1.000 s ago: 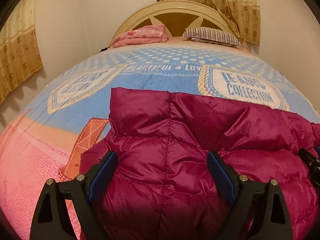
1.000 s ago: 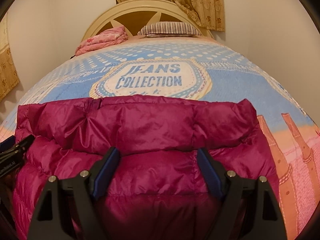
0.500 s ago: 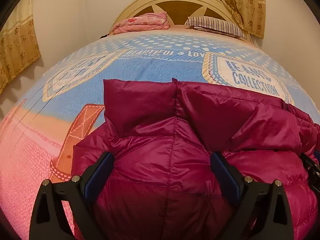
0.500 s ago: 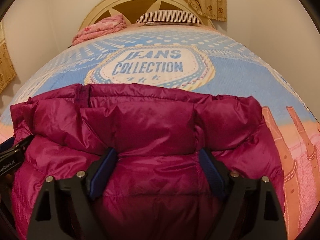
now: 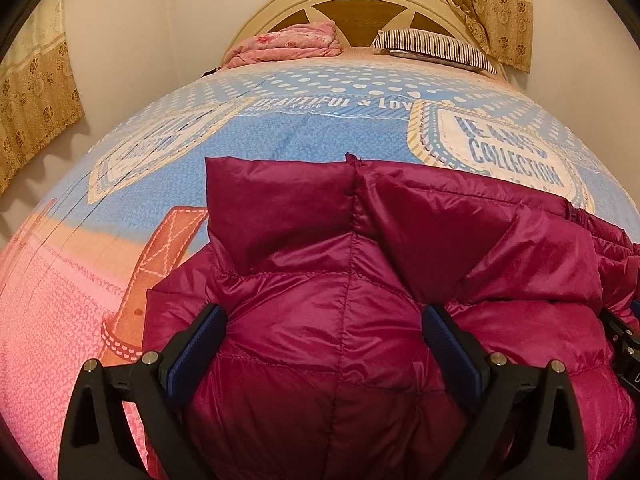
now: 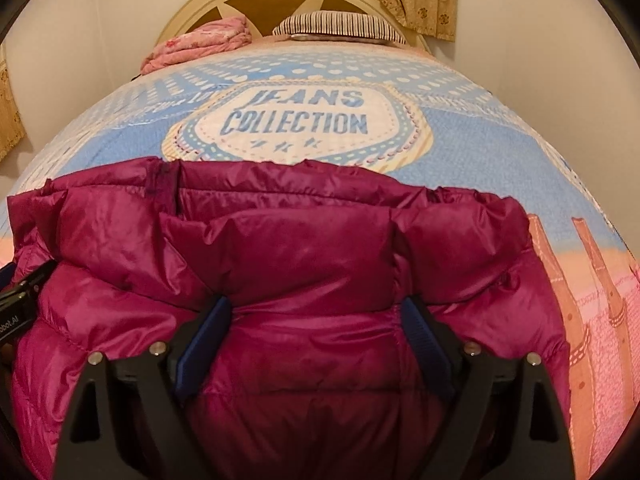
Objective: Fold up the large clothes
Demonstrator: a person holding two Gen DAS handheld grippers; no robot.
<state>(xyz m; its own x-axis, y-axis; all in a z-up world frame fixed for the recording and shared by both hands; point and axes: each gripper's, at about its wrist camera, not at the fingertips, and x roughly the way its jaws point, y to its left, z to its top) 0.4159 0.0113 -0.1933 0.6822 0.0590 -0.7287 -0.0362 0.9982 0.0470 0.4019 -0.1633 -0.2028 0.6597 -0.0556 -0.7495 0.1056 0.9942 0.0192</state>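
A magenta quilted down jacket [image 5: 440, 240] lies folded on the bed, its doubled-over edge towards the headboard. My left gripper [image 5: 322, 312] hangs over the jacket's left part with its jaws wide apart. The puffy cloth bulges between its blue pads [image 5: 196, 344] without being pinched. My right gripper [image 6: 316, 304] stands open the same way over the jacket [image 6: 280, 240] on its right part. Each gripper shows at the edge of the other's view: the right one [image 5: 624, 340], the left one [image 6: 20, 300].
The bed carries a blue and pink printed spread [image 5: 280, 140] lettered "JEANS COLLECTION". At the headboard [image 5: 360, 4] lie a pink folded blanket [image 5: 288, 44] and a striped pillow [image 5: 436, 46]. Walls and patterned curtains [image 5: 36, 92] close in on both sides.
Both pairs of jaws have spread a little wider over the jacket. Both cameras have tipped slightly downward, so the folded jacket fills more of each view.
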